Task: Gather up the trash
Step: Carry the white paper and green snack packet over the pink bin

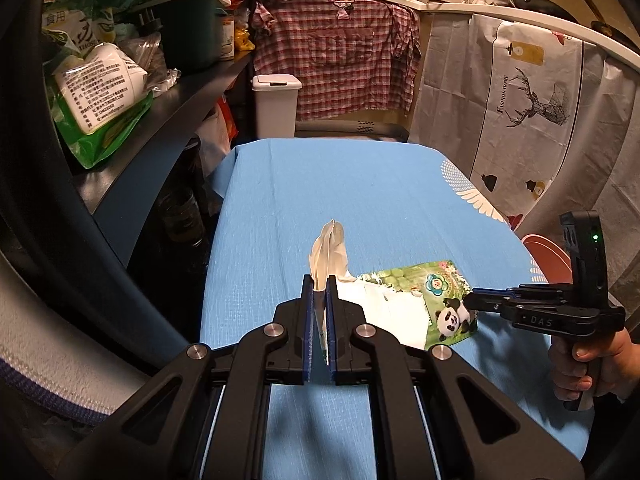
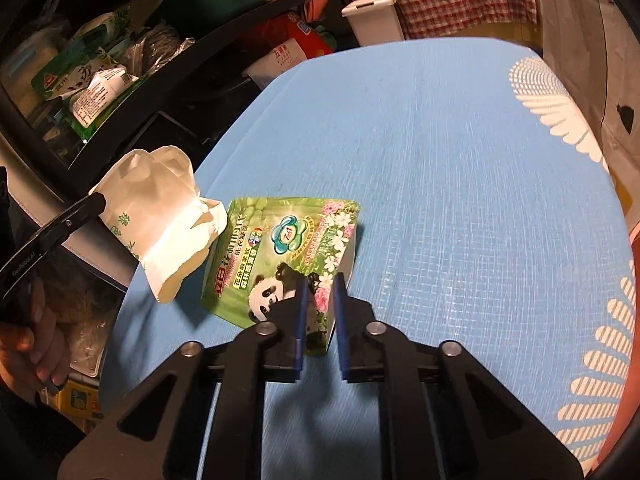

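Pick-up step: the left claw point(image 1: 320, 284) grips a crumpled white tissue point(image 2: 160, 216) lifted above the blue table point(image 1: 360, 200), while the right claw point(image 2: 320, 284) pinches the green panda pouch's point(image 2: 288, 252) corner; next, both likely go to the white bin point(image 1: 276, 108).

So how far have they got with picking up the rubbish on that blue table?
Nothing looks binned yet. In hand: the left gripper is shut on a crumpled white tissue, lifted off the blue table. The right gripper has its jaws around the edge of the green panda pouch, which lies on the table. Left to do: lift the pouch and carry both to the white bin beyond the table's far end.
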Demonstrator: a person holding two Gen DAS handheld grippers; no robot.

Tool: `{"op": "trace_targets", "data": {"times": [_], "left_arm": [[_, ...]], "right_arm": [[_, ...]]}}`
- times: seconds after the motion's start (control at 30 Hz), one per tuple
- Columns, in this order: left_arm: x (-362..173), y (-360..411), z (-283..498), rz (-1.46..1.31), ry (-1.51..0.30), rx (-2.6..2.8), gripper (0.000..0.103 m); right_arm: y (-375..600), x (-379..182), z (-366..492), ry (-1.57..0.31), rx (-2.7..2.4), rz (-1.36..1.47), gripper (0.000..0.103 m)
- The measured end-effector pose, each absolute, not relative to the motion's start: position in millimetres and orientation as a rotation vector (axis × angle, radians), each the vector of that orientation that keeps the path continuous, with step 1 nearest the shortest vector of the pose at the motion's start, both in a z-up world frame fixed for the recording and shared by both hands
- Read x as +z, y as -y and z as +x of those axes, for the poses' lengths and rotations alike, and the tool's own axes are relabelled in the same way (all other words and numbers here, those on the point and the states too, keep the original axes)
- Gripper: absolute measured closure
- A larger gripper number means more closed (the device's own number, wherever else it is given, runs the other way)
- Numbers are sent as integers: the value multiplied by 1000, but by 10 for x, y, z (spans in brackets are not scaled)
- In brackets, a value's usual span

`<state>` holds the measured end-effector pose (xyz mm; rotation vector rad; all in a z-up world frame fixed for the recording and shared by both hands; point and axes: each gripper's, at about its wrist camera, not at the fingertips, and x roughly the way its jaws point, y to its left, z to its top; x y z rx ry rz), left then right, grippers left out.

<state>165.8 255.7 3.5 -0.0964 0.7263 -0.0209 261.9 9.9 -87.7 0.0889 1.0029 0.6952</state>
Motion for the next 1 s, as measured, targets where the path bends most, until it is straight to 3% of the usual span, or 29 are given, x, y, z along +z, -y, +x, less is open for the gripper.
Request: {"op": "trace_targets", "data": {"times": [1.0], "left_arm": [[502, -1999, 1643, -106, -631, -64, 97]], "right_arm": [[923, 280, 2163, -737, 584, 54, 103]]}}
